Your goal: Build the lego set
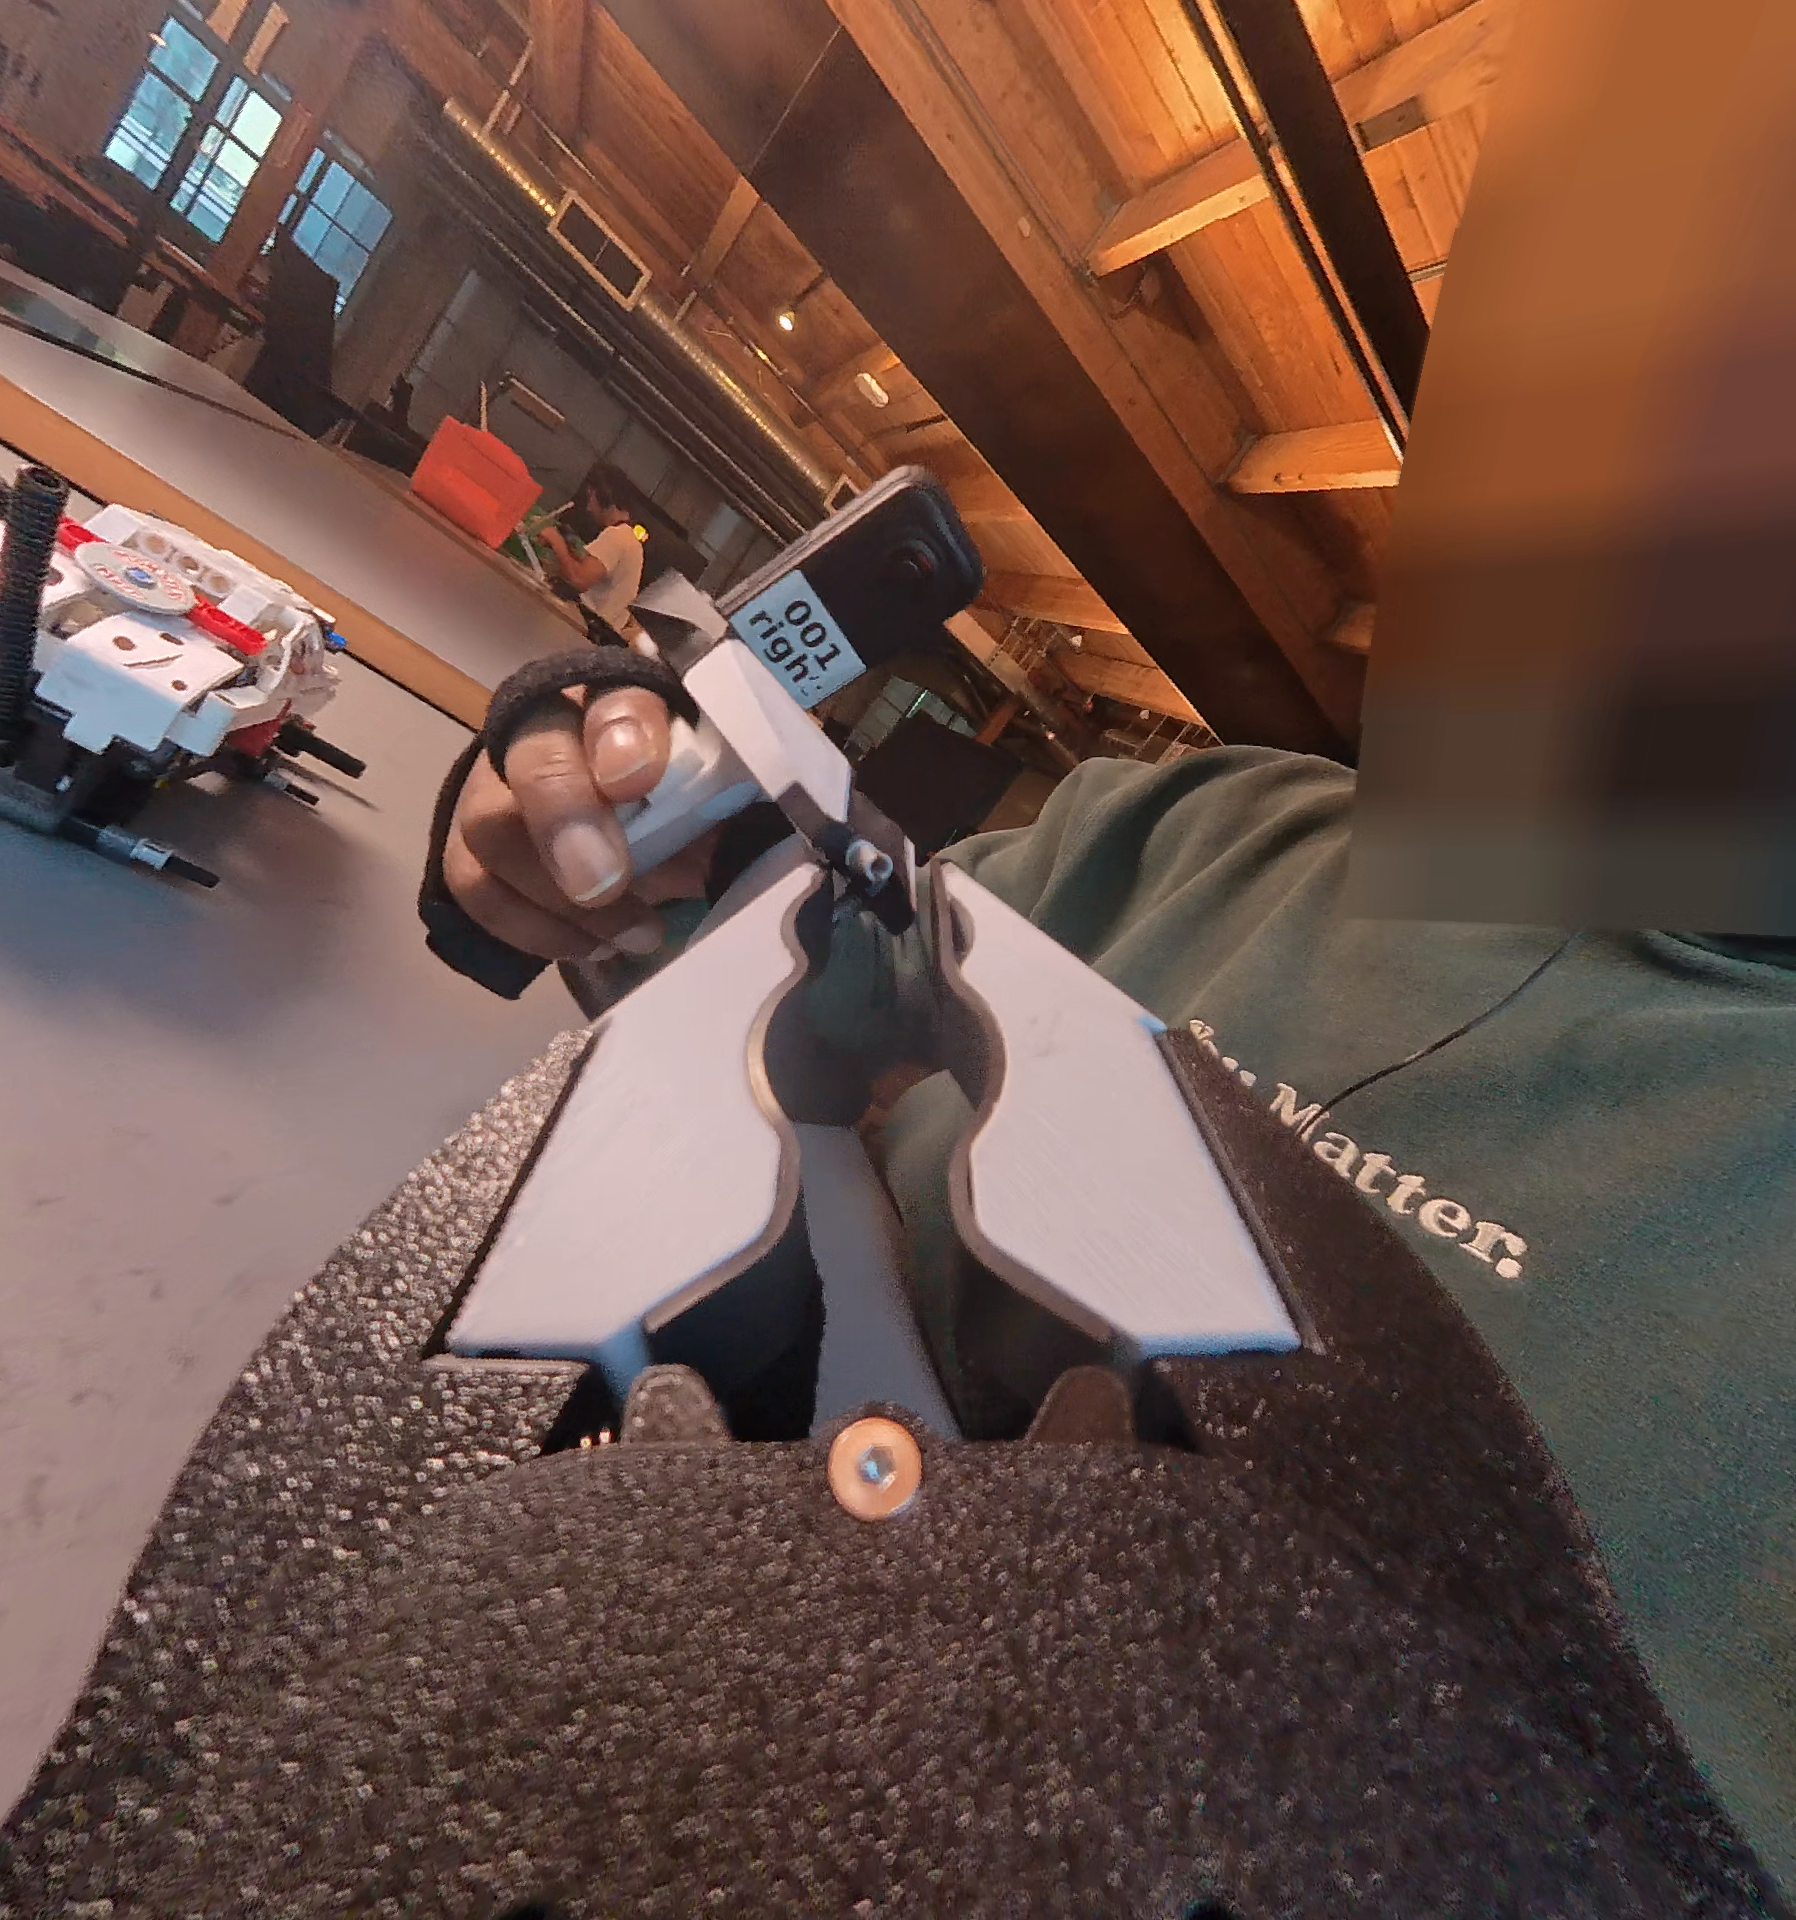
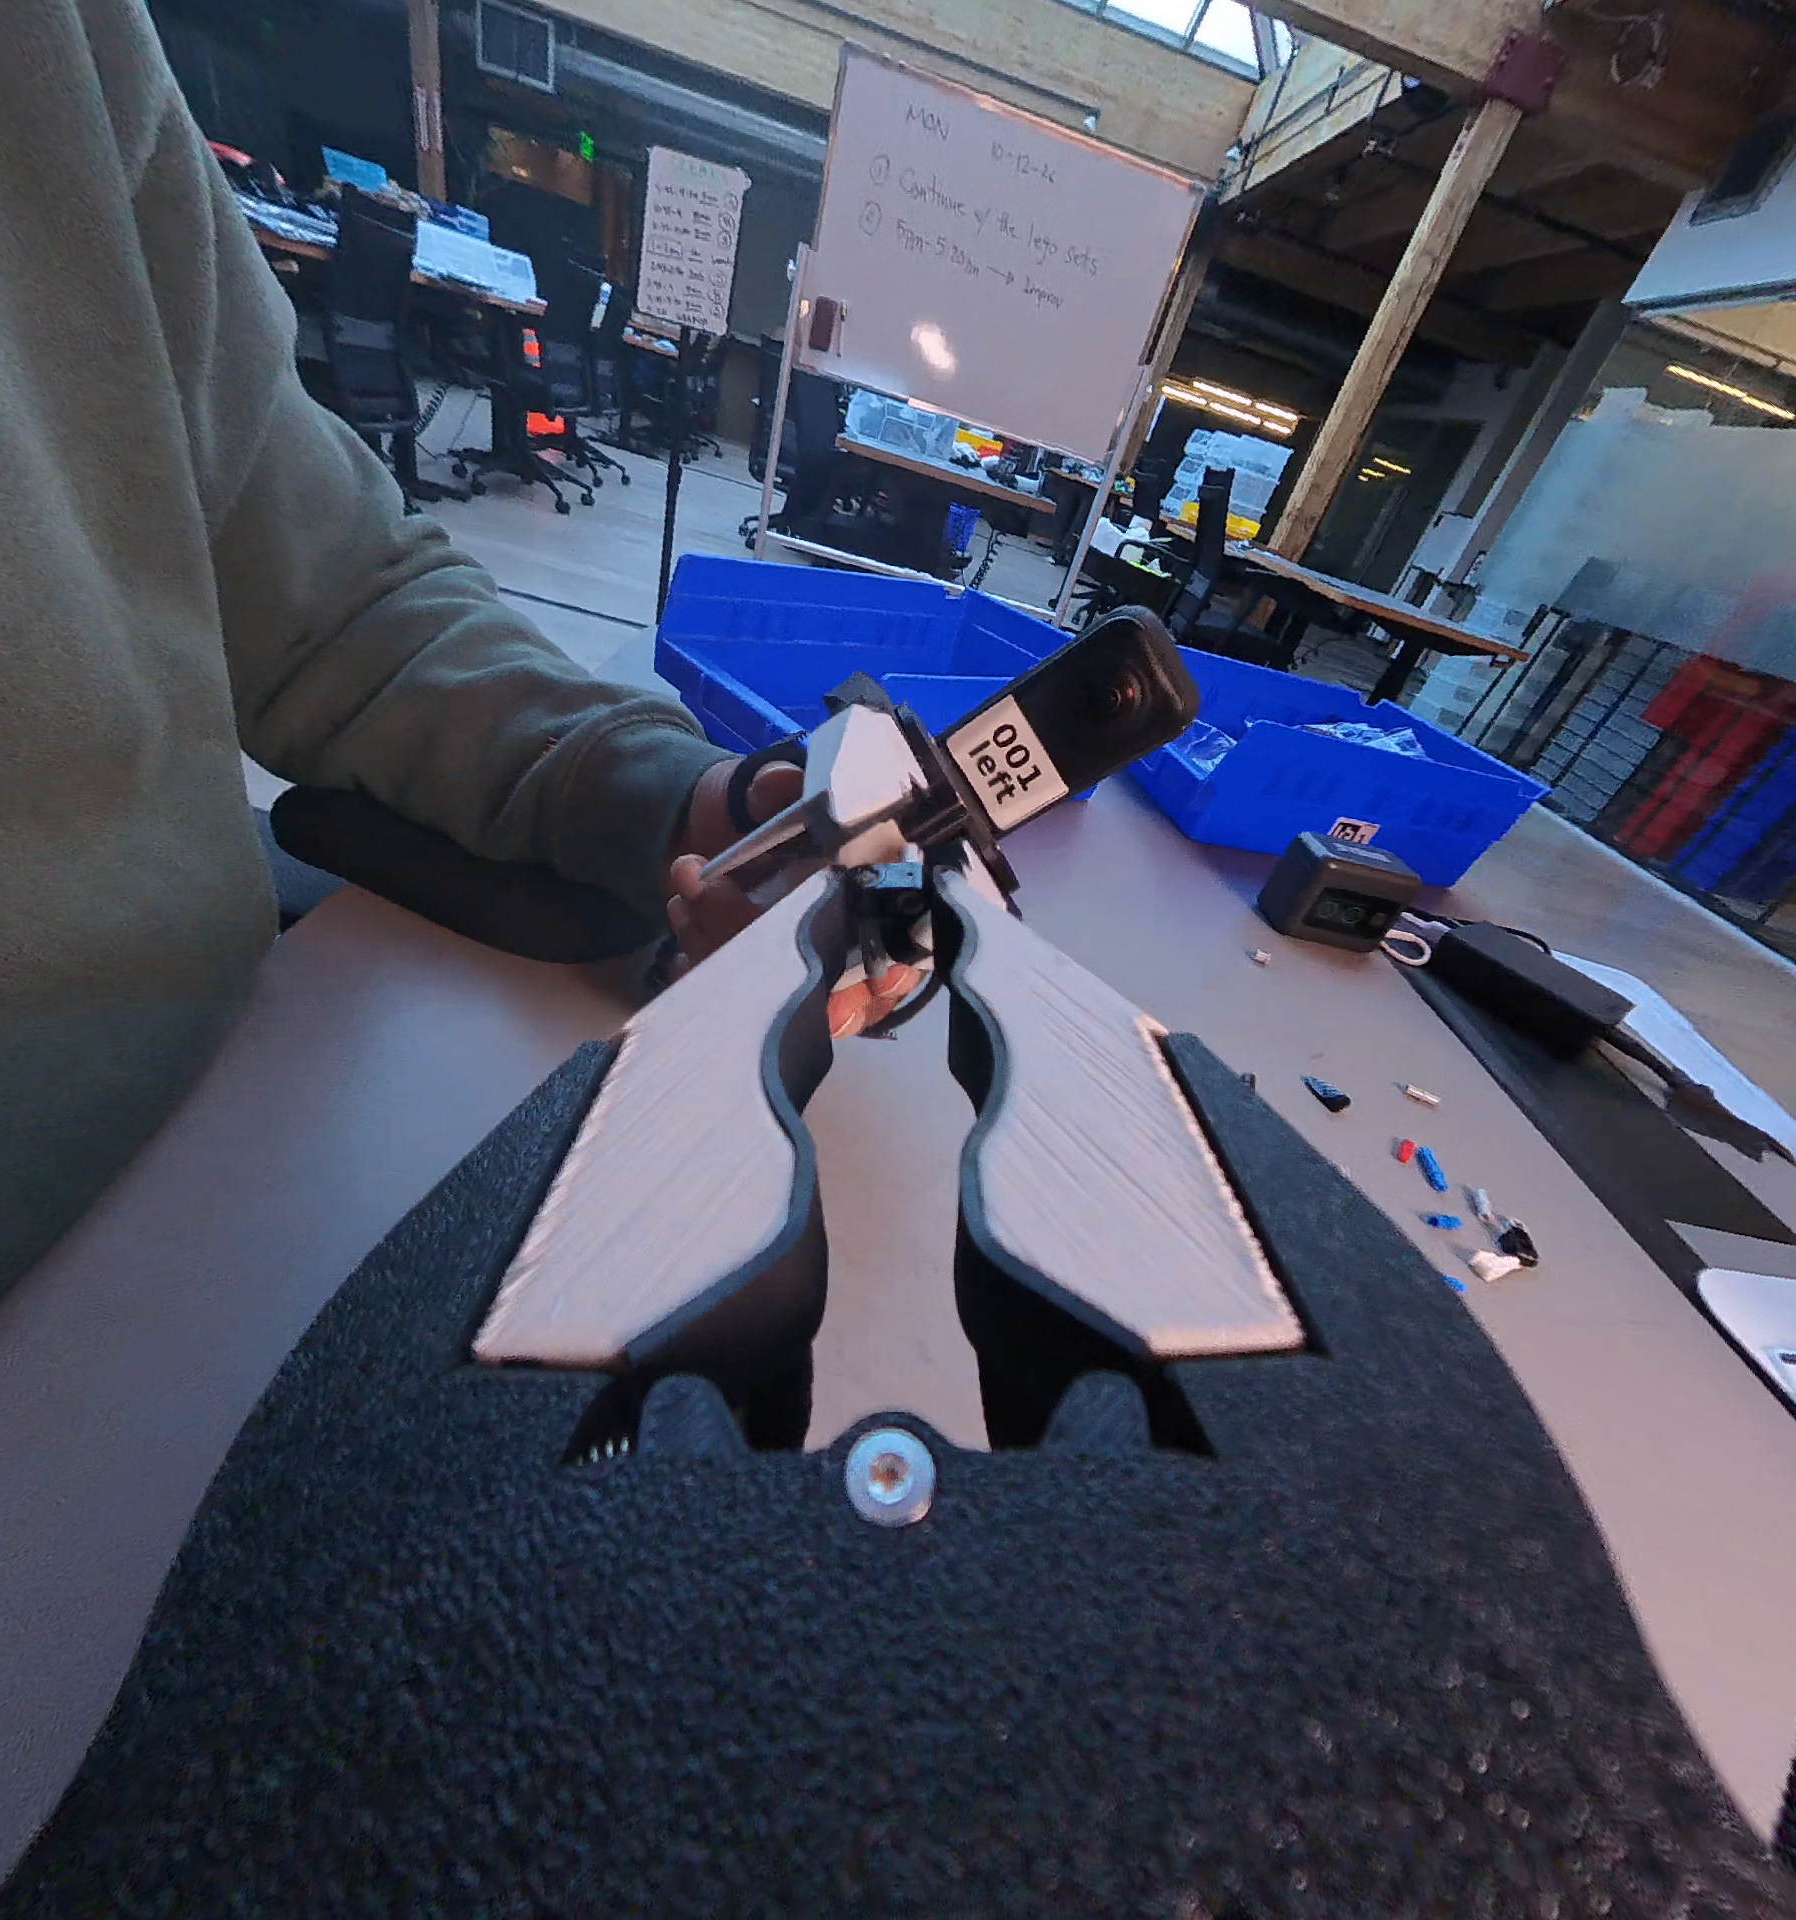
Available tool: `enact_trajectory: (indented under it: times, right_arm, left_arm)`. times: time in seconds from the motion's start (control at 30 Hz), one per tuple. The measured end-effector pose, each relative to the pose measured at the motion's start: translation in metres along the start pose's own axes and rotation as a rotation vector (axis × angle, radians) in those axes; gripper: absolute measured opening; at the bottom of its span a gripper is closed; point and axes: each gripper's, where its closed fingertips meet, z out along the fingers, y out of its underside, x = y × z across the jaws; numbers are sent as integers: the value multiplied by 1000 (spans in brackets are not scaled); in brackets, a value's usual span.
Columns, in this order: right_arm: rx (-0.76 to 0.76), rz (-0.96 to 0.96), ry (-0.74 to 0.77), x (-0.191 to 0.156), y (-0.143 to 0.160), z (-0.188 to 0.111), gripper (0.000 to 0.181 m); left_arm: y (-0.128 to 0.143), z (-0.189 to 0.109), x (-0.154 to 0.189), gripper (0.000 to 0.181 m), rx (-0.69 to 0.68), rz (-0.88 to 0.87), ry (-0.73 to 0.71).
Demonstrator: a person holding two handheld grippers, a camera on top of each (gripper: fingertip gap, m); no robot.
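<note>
My left gripper (image 1: 875, 881) and my right gripper (image 2: 886, 888) meet tip to tip in the air above the grey table (image 1: 198, 1091). The left jaws are nearly closed around a small dark lego piece (image 1: 858, 935). The right gripper (image 1: 863, 868), held in a hand, pinches a small black piece with a grey pin (image 1: 866, 862) and presses it against the dark one. In the right wrist view the black piece (image 2: 892, 902) sits between my fingertips, with the left gripper (image 2: 873, 831) behind it. The white and red lego model (image 1: 146, 665) stands far left on the table.
Two blue bins (image 2: 1341, 790) stand at the table's far side. A small black device (image 2: 1341, 894), a black power brick (image 2: 1528, 987) and papers (image 2: 1704, 1070) lie on the right. Several loose small lego pieces (image 2: 1434, 1174) are scattered there. The person's green sweatshirt (image 1: 1600, 1195) is close behind the grippers. Less than 4 cm separates the two grippers' tips.
</note>
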Motion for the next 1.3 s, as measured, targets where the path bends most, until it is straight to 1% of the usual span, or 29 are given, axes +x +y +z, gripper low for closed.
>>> enact_trajectory:
  times: [0.07,0.17,0.37,0.5,0.63,0.73,0.77,0.87,0.93,0.97,1.07,1.13,1.2,1.23,1.3]
  right_arm:
    - [22,29,-6,1,-3,-2,15]
    - [23,35,-7,2,-3,-2,15]
    - [-107,-167,60,5,14,1,15]
    - [-169,-292,88,5,21,1,15]
    - [-193,-328,95,3,23,3,15]
    - [-201,-275,95,4,23,4,17]
    - [-200,-241,92,4,22,3,19]
    - [-222,-142,75,10,15,-4,43]
    - [-252,-125,100,24,5,-21,52]
    - [-284,-128,125,35,1,-37,53]
    - [-384,-88,209,69,-7,-99,47]
    - [-507,-14,242,87,8,-144,47]
    - [-665,65,282,101,36,-187,52]
    - [-730,104,285,103,48,-205,53]
    - [-831,150,280,103,67,-229,55]
  left_arm:
    - [-2,0,3,20,12,2,16]
    - [-1,0,0,19,0,19,-8]
    - [0,-4,-16,13,-5,-14,-100]
    - [4,-6,-21,9,-41,7,-153]
    - [7,-8,-22,8,-102,88,-210]
    - [7,-9,-25,7,-118,145,-250]
    - [6,-9,-24,7,-116,167,-250]
    - [-3,-11,-20,7,-78,225,-262]
    - [-9,-16,-22,7,-56,253,-297]
    - [-11,-19,-24,7,-50,268,-324]
    - [-17,-31,-37,6,-41,300,-429]
    - [-20,-36,-39,6,-26,309,-450]
    - [-21,-38,-40,6,-30,333,-463]
    - [-20,-38,-39,7,-36,342,-463]
    - [-18,-37,-40,7,-47,355,-467]
